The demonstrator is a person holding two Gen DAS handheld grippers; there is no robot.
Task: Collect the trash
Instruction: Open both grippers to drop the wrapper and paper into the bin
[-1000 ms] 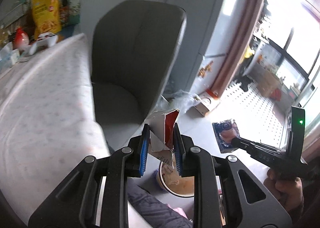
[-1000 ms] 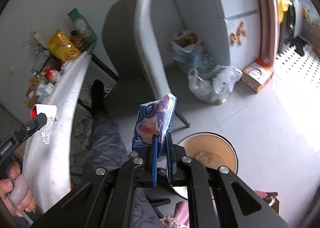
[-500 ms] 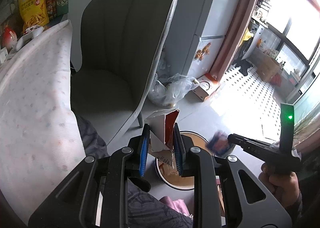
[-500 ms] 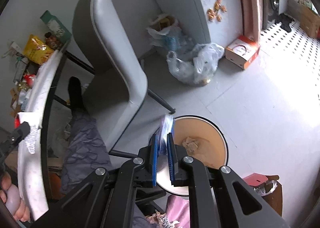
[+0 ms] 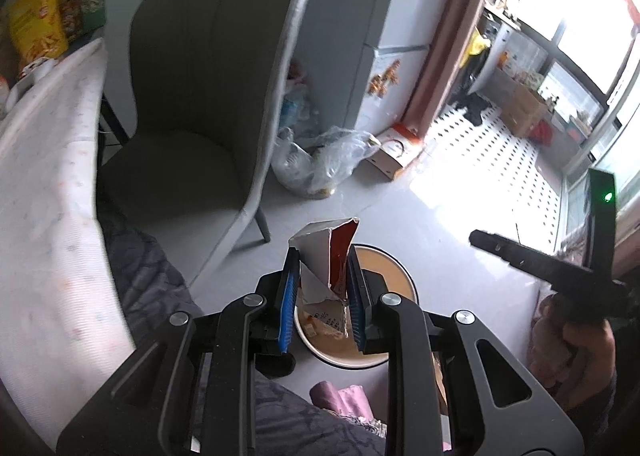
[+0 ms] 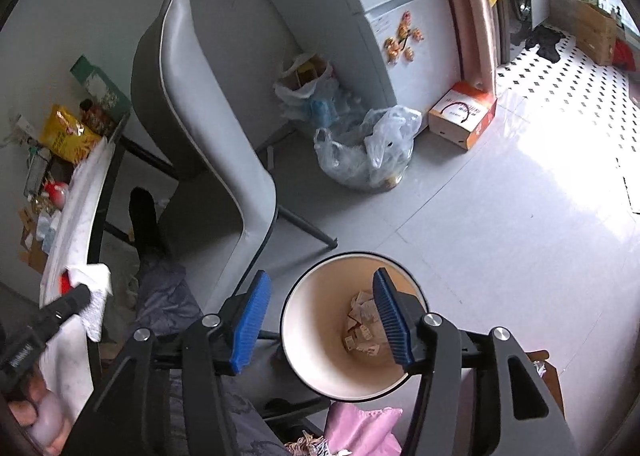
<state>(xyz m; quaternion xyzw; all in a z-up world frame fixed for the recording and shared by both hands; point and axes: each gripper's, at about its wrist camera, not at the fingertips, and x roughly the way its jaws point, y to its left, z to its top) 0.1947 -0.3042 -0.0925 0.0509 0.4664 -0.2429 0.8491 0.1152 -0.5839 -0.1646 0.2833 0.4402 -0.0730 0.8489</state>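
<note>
In the left wrist view, a torn carton (image 5: 326,256) — white outside, red inside — is pinched between the blue pads of the left gripper (image 5: 323,288). The carton is held upright above the near rim of a round trash bin (image 5: 404,276) that stands on the grey floor (image 5: 400,208). Some paper scraps are seen inside the bin under the carton. A grey chair (image 5: 208,104) stands behind the bin, and a table (image 5: 44,184) with a pale cloth is seen on the left. A clear plastic bag (image 5: 320,164) lies on the floor beside the chair, with a cardboard box (image 5: 394,154) just beyond it. The right gripper (image 5: 480,238) is seen from the side at the right edge, held in a hand (image 5: 576,344).

In the right wrist view, the right gripper (image 6: 320,316) is spread wide with nothing between its pads. The trash bin (image 6: 308,332) is framed directly below — crumpled wrappers (image 6: 362,328) are seen at its bottom. The chair (image 6: 208,144) stands to the left of the bin, the plastic bag (image 6: 368,152) and the box (image 6: 462,118) farther back by the refrigerator (image 6: 400,8). At the lower left, the left gripper (image 6: 76,298) is seen with the carton's white side (image 6: 94,284) at its tip, near the table edge (image 6: 72,216).
</note>
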